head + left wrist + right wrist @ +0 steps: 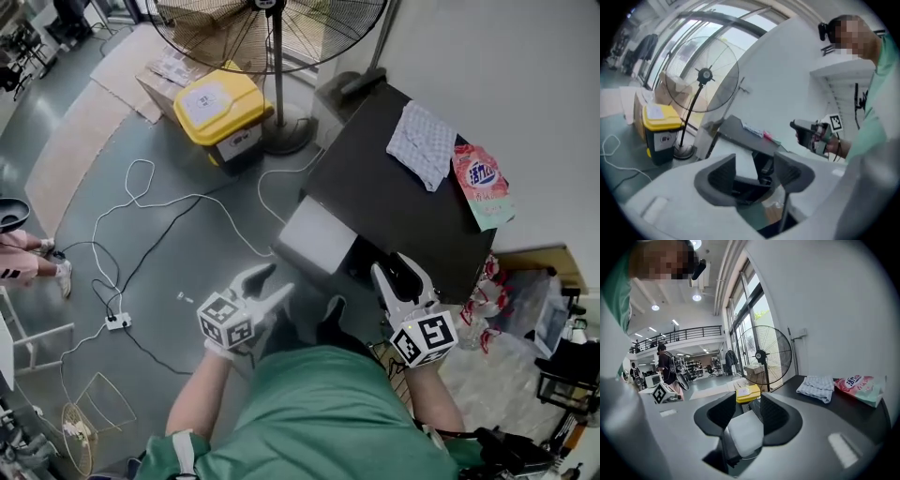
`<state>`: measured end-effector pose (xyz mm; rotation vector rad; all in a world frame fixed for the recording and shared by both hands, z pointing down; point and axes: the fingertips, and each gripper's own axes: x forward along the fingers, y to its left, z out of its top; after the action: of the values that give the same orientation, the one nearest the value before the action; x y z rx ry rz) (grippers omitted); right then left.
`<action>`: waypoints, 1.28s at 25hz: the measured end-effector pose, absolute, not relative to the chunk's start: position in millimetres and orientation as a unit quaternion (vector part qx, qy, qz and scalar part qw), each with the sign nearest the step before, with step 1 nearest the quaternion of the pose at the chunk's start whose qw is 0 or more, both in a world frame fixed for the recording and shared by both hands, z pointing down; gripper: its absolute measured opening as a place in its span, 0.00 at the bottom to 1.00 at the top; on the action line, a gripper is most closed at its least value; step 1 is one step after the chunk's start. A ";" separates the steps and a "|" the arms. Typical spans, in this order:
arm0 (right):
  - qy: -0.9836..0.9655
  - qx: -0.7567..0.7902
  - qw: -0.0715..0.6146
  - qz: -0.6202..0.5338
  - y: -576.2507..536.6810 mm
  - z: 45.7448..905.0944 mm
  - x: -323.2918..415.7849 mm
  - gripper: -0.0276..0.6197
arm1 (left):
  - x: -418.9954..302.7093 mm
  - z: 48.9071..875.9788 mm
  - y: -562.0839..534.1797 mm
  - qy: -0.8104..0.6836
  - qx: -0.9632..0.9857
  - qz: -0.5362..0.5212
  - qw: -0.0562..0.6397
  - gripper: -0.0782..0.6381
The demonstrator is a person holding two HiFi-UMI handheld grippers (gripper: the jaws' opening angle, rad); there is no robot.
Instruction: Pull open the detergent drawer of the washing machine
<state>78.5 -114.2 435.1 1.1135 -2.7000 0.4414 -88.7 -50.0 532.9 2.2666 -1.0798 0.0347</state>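
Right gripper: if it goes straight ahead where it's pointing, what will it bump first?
Probably the pale grey drawer sticking out of the washing machine: it fills the gap between the open jaws of the right gripper. The yellow bin is farther back.

Upper surface: flat black top of the washing machine point(375, 192). On it lie a crumpled blue-and-white checked cloth point(424, 142) and, just beside it, a pink plastic detergent pouch point(482, 183).

Lower surface: grey floor point(187, 267). On it are a yellow-lidded black bin point(223, 111), a round fan base point(286, 137), a looping white cable point(159, 201) and a white power strip point(118, 321).
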 end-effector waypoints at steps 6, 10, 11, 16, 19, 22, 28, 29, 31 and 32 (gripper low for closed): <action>-0.911 0.389 0.077 0.116 -125.1 407.0 82.6 0.29 | -88.9 451.5 -87.6 -0.478 0.859 0.055 0.174 0.40; -0.907 0.406 0.066 0.085 -132.6 382.6 90.0 0.22 | -84.8 407.3 -104.2 -0.515 0.848 0.054 0.115 0.34; -0.907 0.409 0.061 0.077 -134.9 377.7 92.9 0.20 | -83.8 398.7 -107.8 -0.523 0.844 0.049 0.106 0.31; -0.904 0.423 0.049 0.039 -143.6 357.2 106.4 0.18 | -78.6 363.3 -120.0 -0.549 0.833 0.039 0.061 0.27; -0.898 0.437 0.047 0.015 -150.7 343.8 113.0 0.18 | -79.4 342.4 -127.1 -0.564 0.824 0.042 0.030 0.27; -0.894 0.445 0.040 0.000 -158.8 332.8 117.6 0.18 | -80.3 325.8 -134.7 -0.575 0.817 0.042 0.006 0.26; -0.891 0.451 0.039 -0.025 -168.4 322.4 120.4 0.18 | -75.2 307.5 -143.2 -0.582 0.811 0.057 -0.028 0.25; -0.892 0.450 0.040 -0.029 -169.1 321.3 121.2 0.18 | -73.2 305.9 -144.1 -0.582 0.810 0.061 -0.032 0.25; -0.891 0.450 0.040 -0.031 -171.5 320.3 123.0 0.18 | -69.6 303.3 -147.2 -0.581 0.811 0.062 -0.036 0.25; -0.891 0.451 0.040 -0.032 -173.3 320.2 124.0 0.18 | -68.0 302.3 -149.6 -0.582 0.810 0.059 -0.036 0.25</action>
<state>124.0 -173.3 320.2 1.3809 -2.7300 -0.0974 -68.0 -149.6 302.3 2.6060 -1.8707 0.1894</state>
